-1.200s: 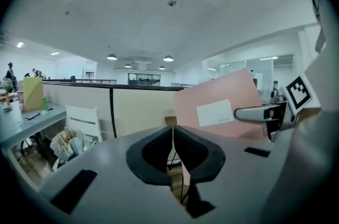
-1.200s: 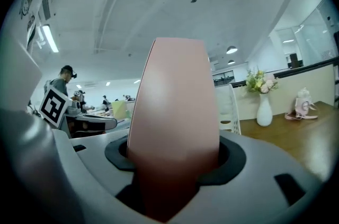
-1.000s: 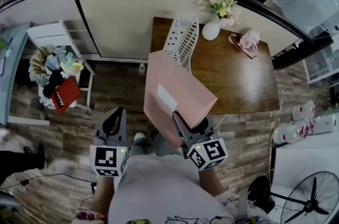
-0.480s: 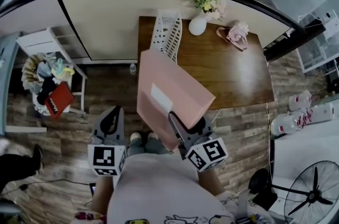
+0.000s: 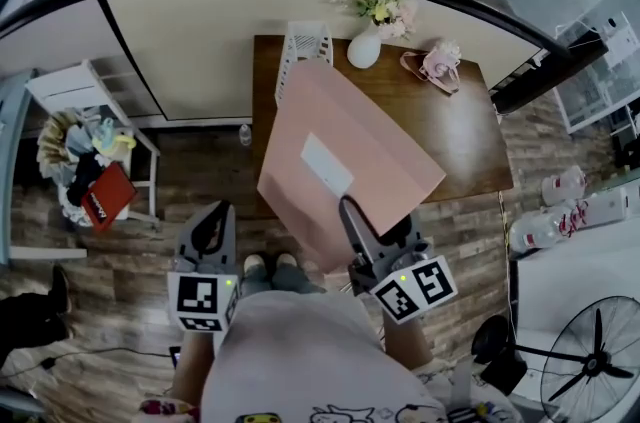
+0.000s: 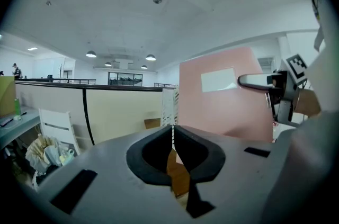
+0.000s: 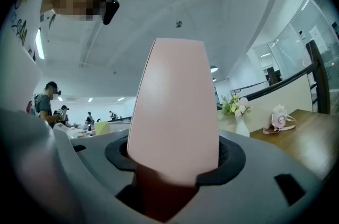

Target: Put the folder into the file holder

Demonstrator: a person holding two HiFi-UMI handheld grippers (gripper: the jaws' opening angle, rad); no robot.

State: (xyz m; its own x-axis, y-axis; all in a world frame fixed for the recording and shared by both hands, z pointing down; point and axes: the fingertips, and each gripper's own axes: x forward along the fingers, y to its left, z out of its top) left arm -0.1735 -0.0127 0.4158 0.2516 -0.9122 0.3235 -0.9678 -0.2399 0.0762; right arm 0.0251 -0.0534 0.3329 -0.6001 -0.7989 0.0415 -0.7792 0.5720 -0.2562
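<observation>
The folder (image 5: 350, 136) between the fingers (image 5: 355, 223) of your right gripper (image 7: 174, 164) is smooth, matt pink card with a white paper label (image 5: 327, 164). Beyond those fingers, the table (image 5: 470, 141) is dark wood with a soft sheen. The file holder (image 5: 303, 46) looks like white slatted plastic.

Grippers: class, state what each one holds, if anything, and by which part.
The right gripper is shut on the pink folder, clamping its edge nearest the person. The left gripper holds nothing, jaws together.
</observation>
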